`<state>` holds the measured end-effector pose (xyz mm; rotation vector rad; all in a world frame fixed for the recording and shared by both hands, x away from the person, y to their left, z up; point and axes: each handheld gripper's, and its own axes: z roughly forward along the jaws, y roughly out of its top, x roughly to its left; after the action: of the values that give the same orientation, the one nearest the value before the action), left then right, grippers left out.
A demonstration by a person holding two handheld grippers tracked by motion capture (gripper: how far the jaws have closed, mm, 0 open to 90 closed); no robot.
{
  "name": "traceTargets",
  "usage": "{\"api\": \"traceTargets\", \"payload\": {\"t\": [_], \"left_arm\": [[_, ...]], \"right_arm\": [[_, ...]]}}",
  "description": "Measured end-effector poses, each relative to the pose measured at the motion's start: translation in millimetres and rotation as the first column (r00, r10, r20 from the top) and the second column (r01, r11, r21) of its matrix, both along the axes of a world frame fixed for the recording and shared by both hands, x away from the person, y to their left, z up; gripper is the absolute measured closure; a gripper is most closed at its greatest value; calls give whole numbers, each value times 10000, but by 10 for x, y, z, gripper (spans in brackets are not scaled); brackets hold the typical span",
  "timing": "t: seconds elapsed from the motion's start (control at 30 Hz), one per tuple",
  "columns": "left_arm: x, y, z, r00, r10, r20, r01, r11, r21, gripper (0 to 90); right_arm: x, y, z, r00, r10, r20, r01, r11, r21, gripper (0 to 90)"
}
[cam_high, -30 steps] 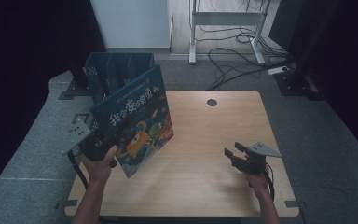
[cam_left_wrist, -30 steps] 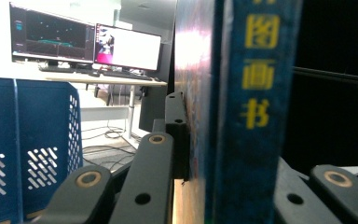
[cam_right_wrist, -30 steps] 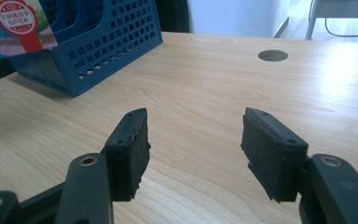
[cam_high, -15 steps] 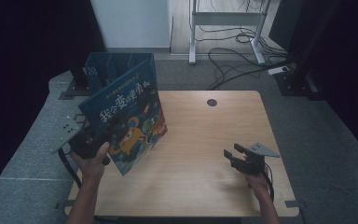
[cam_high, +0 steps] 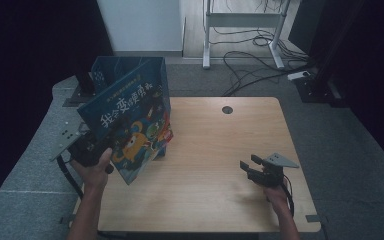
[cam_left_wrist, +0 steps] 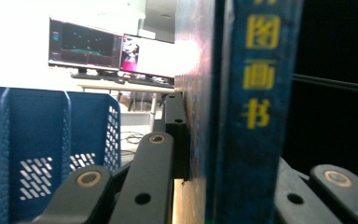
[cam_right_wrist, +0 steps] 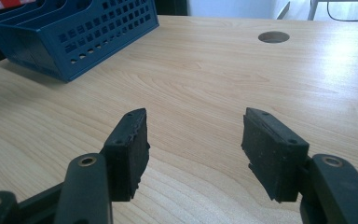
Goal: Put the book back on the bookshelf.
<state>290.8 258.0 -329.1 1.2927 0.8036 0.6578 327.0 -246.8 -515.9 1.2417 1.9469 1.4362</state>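
Observation:
A blue picture book (cam_high: 130, 122) with a cartoon cover and yellow spine lettering (cam_left_wrist: 254, 93) is held up off the table, tilted, just in front of the blue file rack (cam_high: 105, 70). My left gripper (cam_high: 99, 150) is shut on the book's lower left edge. In the left gripper view its pads clamp the cover, and the rack (cam_left_wrist: 42, 140) stands close on the left. My right gripper (cam_high: 247, 167) hovers low over the table's right front, open, with bare wood between its fingers (cam_right_wrist: 130, 144).
The wooden table (cam_high: 215, 145) has a round cable hole (cam_high: 227, 109) near its far edge. The rack (cam_right_wrist: 74, 32) sits at the table's far left corner. Cables and a metal stand lie on the floor beyond. Monitors show far off in the left gripper view.
The left hand has carried the book a little leftward and back, nearer the rack. The right gripper has stayed put.

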Motion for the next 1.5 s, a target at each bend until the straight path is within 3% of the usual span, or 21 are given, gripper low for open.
{"api": "traceTargets", "payload": {"t": [0.97, 1.5], "left_arm": [[242, 177, 184, 9931, 1171, 25, -1171, 9930, -157, 821], [514, 124, 180, 9776, 2102, 77, -2102, 9777, -27, 820]], "right_arm": [[17, -10, -60, 9997, -12, -238, 9, 9999, -116, 397], [31, 8, -103, 9995, 13, -329, -20, 9998, -196, 397]]}}
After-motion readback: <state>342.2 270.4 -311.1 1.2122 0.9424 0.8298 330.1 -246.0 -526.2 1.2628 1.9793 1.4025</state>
